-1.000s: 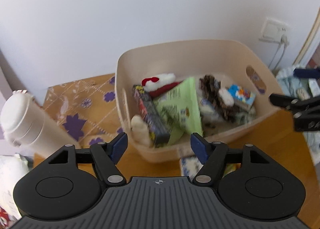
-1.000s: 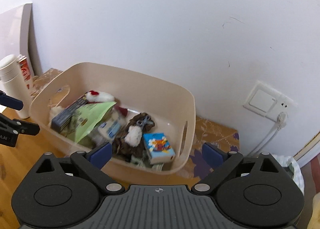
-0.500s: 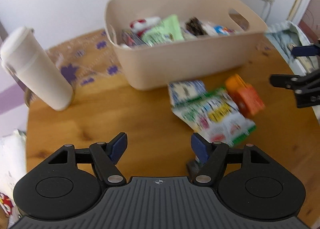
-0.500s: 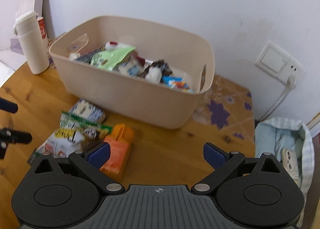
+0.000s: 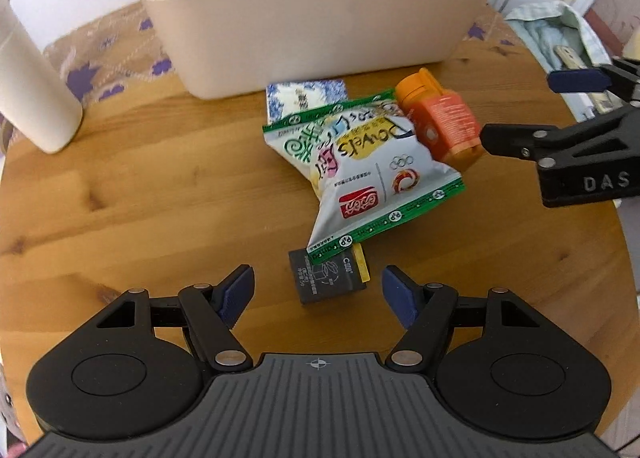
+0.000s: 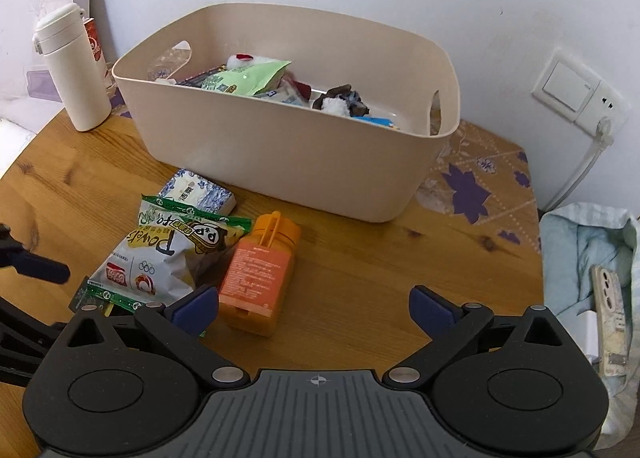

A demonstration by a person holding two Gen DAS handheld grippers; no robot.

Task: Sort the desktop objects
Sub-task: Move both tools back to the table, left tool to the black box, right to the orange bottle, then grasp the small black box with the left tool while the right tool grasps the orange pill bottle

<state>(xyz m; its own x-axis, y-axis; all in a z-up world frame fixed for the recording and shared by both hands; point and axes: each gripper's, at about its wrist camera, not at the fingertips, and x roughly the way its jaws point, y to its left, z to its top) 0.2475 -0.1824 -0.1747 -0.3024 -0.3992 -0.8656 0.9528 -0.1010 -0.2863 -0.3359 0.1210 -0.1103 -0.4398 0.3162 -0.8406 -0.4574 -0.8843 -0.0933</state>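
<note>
On the round wooden table [image 5: 140,197] lie a white-and-green snack bag [image 5: 368,165] [image 6: 160,254], an orange bottle [image 5: 440,121] [image 6: 260,278] on its side, a blue-and-white tissue pack [image 5: 306,97] [image 6: 198,191] and a small dark box [image 5: 326,278] partly under the bag. Behind them stands a beige bin [image 5: 320,17] [image 6: 280,145] holding several items. My left gripper [image 5: 318,290] is open just above and in front of the dark box. My right gripper [image 6: 314,308] is open with nothing between its fingers, right of the orange bottle.
A white flask [image 5: 28,97] [image 6: 72,69] stands at the table's left rear on a patterned cloth [image 6: 476,185]. A light blue cloth bundle with a phone [image 6: 608,310] lies off the table's right edge. A wall socket [image 6: 576,93] and its cable are on the wall.
Both views have tilted down from the bin's inside to the tabletop. My left gripper has come down close to the dark box; the loose items now fill the view. Both grippers stay open.
</note>
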